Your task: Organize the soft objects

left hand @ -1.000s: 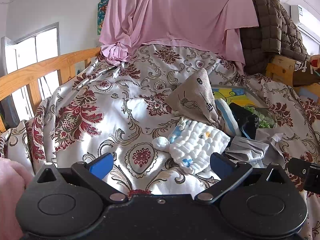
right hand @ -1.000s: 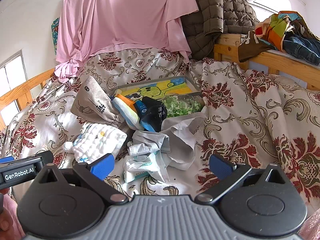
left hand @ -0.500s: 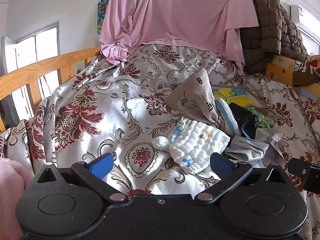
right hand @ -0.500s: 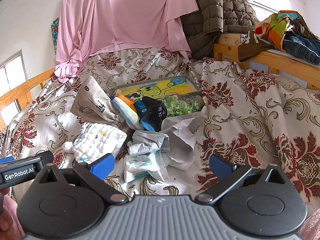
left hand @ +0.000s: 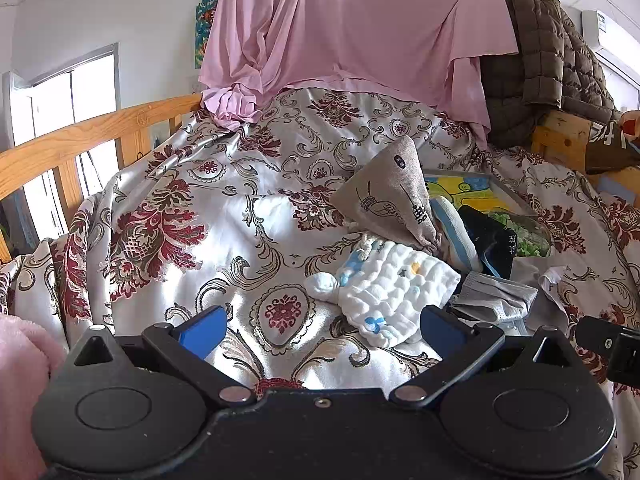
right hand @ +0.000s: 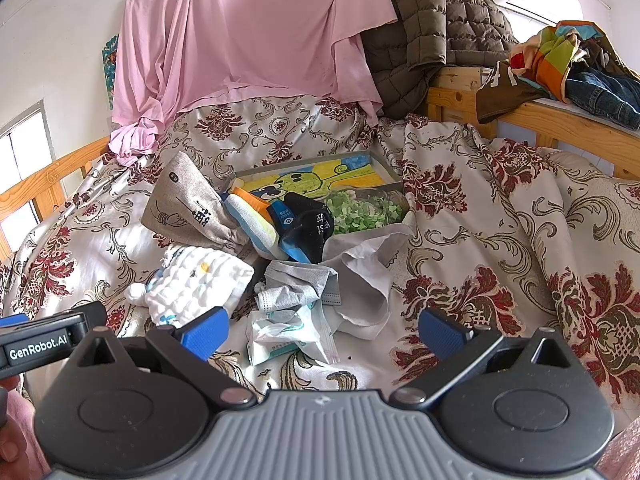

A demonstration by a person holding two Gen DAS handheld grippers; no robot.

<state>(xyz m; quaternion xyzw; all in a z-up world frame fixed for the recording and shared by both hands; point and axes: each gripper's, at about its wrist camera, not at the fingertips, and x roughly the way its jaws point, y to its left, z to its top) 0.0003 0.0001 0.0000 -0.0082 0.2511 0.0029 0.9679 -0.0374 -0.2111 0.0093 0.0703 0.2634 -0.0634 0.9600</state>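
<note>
A heap of soft things lies on the floral bedspread (left hand: 224,240). A white quilted cloth (left hand: 392,284) (right hand: 196,280) sits nearest, just beyond my left gripper (left hand: 320,330), which is open and holds nothing. Behind it leans a beige drawstring pouch (left hand: 390,196) (right hand: 180,208). A grey face mask (right hand: 296,284), a packaged mask (right hand: 284,336) and a pale grey cloth (right hand: 364,276) lie in front of my right gripper (right hand: 322,330), also open. Striped socks (right hand: 250,216) and a black-and-blue item (right hand: 308,226) rest against a tray (right hand: 316,162).
The tray holds a yellow cartoon picture and a clear bag of green bits (right hand: 360,210). A pink sheet (right hand: 248,32) and a brown quilted jacket (right hand: 436,28) hang at the back. Wooden bed rails (left hand: 88,132) (right hand: 560,120) run along both sides, with clothes piled on the right.
</note>
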